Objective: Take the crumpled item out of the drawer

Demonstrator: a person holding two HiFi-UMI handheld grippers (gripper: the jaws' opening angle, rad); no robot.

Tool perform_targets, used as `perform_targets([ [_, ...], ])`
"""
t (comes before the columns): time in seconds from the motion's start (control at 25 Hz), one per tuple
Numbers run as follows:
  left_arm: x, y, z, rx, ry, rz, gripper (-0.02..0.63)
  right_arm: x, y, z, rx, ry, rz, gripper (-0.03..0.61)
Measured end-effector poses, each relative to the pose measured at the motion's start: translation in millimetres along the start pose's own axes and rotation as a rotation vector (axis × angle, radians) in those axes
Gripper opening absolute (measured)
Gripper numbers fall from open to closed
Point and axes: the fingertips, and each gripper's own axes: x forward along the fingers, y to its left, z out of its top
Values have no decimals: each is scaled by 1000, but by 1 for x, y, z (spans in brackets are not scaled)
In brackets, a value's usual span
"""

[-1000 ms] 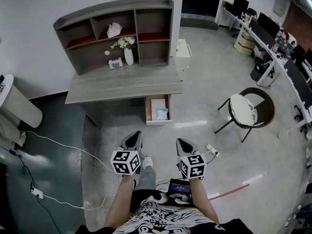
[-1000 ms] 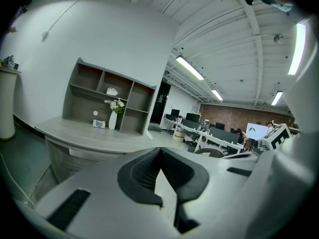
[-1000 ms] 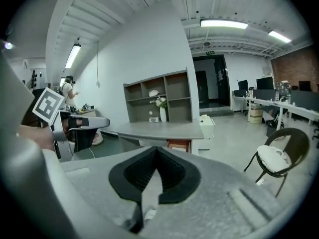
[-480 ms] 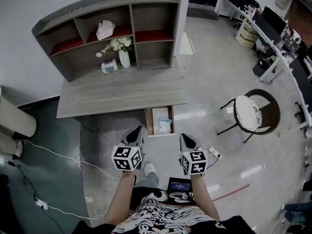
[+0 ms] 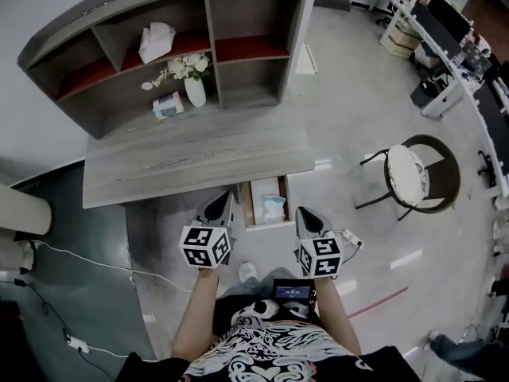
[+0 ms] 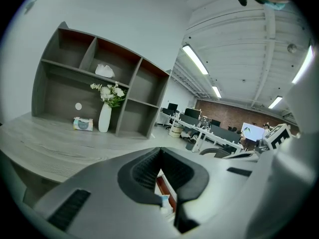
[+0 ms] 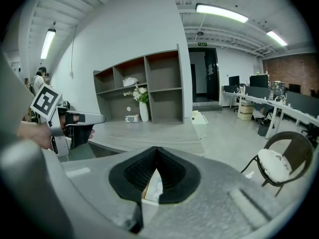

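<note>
An open wooden drawer (image 5: pixel 248 205) juts from under the grey desk (image 5: pixel 191 153). In it lies a pale blue crumpled item (image 5: pixel 273 208) on a white sheet. My left gripper (image 5: pixel 223 196) hovers just left of the drawer front, and my right gripper (image 5: pixel 303 212) just right of it. Both are shut and hold nothing. In the left gripper view the drawer (image 6: pixel 165 189) shows past the closed jaws of the left gripper (image 6: pixel 160 150). The right gripper (image 7: pixel 156 149) likewise frames the drawer (image 7: pixel 149 187) and the pale item (image 7: pixel 158 185).
A hutch with a white vase of flowers (image 5: pixel 193 90), a tissue pack (image 5: pixel 167 106) and a white bundle (image 5: pixel 155 40) stands on the desk. A round chair (image 5: pixel 413 173) is at the right. Cables (image 5: pixel 79 257) and a power strip (image 5: pixel 350 241) lie on the floor.
The person has stepped toward the desk. Both grippers have moved forward and now flank the open drawer. Their jaws have stayed shut.
</note>
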Motion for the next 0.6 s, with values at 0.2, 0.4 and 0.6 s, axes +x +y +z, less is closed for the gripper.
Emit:
perform_targets([
  [0.2, 8, 3, 7, -34, -26, -25, 0, -1, -5, 7, 13, -41, -27, 5],
  [0.4, 14, -3, 1, -15, 4, -34, 0, -4, -7, 12, 5, -65, -25, 5],
  [0.6, 16, -3, 4, -5, -13, -39, 0, 1, -13, 20, 75, -126, 5, 5],
])
